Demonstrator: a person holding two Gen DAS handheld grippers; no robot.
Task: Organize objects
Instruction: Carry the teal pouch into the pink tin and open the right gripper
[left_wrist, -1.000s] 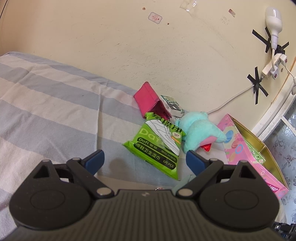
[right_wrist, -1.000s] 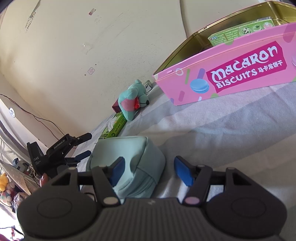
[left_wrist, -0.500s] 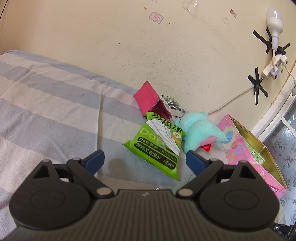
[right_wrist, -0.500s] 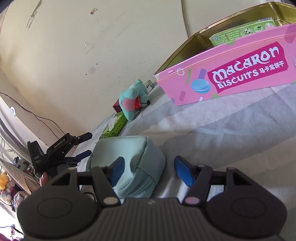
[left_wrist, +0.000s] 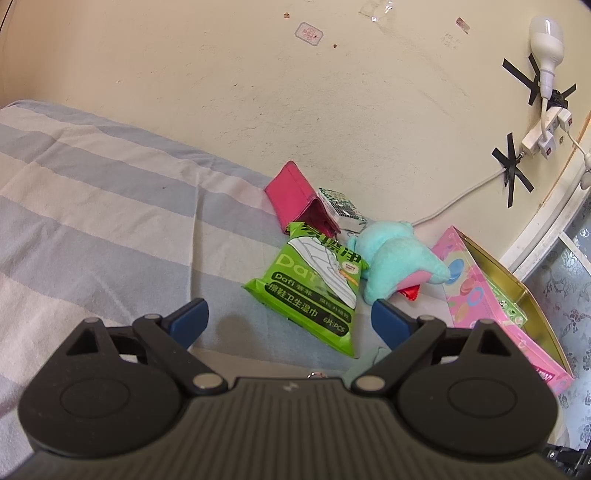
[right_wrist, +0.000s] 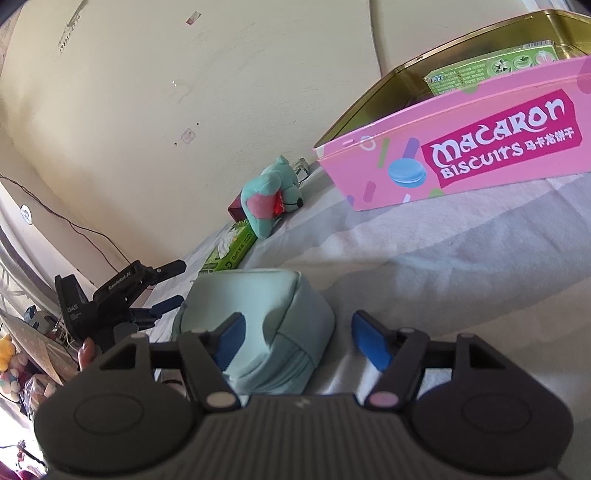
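A pale teal pouch (right_wrist: 273, 295) lies on the striped bedsheet (left_wrist: 92, 206), partly between the jaws of my right gripper (right_wrist: 299, 339). Those jaws are opening; the right pad stands clear of the pouch and the left pad sits in front of its side. My left gripper (left_wrist: 288, 321) is open and empty, just short of a green wipes packet (left_wrist: 306, 284). Behind the packet lie a teal plush toy (left_wrist: 395, 266), a pink wallet (left_wrist: 295, 206) and a small patterned box (left_wrist: 340, 206). The open pink macaron tin (right_wrist: 480, 147) holds a green packet (right_wrist: 491, 70).
The cream wall runs close behind the objects, with a cable and taped power strip (left_wrist: 543, 136) at the right. In the right wrist view the left gripper (right_wrist: 147, 295) sits beside the pouch, a fingertip (right_wrist: 86, 350) on its handle. Bare sheet stretches left.
The right gripper's jaws have spread a little wider around the teal pouch. The left gripper and the objects have stayed put.
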